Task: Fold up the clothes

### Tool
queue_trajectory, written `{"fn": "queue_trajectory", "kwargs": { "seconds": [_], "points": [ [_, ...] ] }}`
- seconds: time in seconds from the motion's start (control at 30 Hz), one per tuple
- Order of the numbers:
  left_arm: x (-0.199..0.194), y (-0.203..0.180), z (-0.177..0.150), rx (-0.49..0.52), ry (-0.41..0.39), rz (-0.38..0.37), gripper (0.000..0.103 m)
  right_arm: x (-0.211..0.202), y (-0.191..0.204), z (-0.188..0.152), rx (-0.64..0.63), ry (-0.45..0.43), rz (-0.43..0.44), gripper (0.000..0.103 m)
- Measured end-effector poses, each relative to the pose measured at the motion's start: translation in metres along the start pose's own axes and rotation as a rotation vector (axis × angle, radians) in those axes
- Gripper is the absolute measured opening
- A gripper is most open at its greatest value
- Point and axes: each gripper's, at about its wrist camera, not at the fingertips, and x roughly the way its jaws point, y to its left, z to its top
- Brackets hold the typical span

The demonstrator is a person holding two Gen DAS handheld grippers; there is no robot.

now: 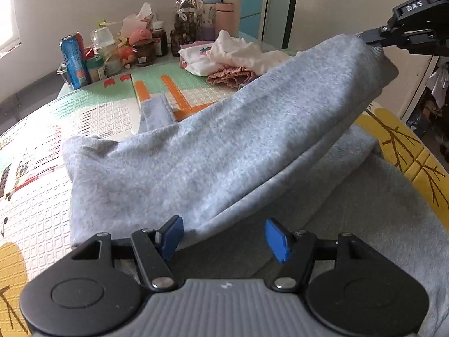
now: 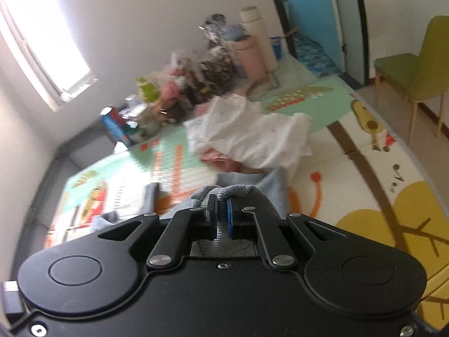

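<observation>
Right gripper (image 2: 221, 212) is clamped on the ribbed cuff of the grey sweatshirt (image 1: 196, 163), the fabric bunched between its blue pads; in the left wrist view this gripper (image 1: 367, 38) holds the sleeve end raised above the far right part of the play mat (image 1: 42, 196), so the sleeve hangs as a taut ridge sloping down to the garment body. This hold appears intended to free the sleeve from the body so that it can be carried across and laid flat as a fold. Left gripper (image 1: 224, 238) has its jaws apart with nothing pressed between the pads; it hovers over the near edge of the sweatshirt, probably positioned to pin or steady the body while the sleeve is moved. The sweatshirt body lies on the mat near its front edge. A pile of white and pink clothes (image 1: 233, 53) waits toward the far edge, beside bottles and jars (image 1: 157, 42) at the far left corner.
</observation>
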Motion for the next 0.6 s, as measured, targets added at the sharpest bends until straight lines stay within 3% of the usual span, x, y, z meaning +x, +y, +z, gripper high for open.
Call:
{"fn": "queue_trajectory", "kwargs": {
  "seconds": [0.3,0.4,0.53,0.6],
  "points": [
    [0.028,-0.012,-0.001,0.037,0.092,0.026,0.069,0.074,-0.05,-0.036,0.042,0.162,-0.188,0.006],
    [0.031,-0.013,-0.002,0.043,0.109,0.025,0.07,0.083,-0.056,-0.043,0.059,0.159,-0.201,0.011],
    [0.027,-0.013,-0.001,0.043,0.102,0.018,0.07,0.079,-0.061,-0.042,0.09,0.123,-0.203,0.026],
    [0.02,-0.011,0.003,0.03,0.082,0.006,0.071,0.07,-0.061,-0.034,0.1,0.089,-0.197,0.026]
  ]
}}
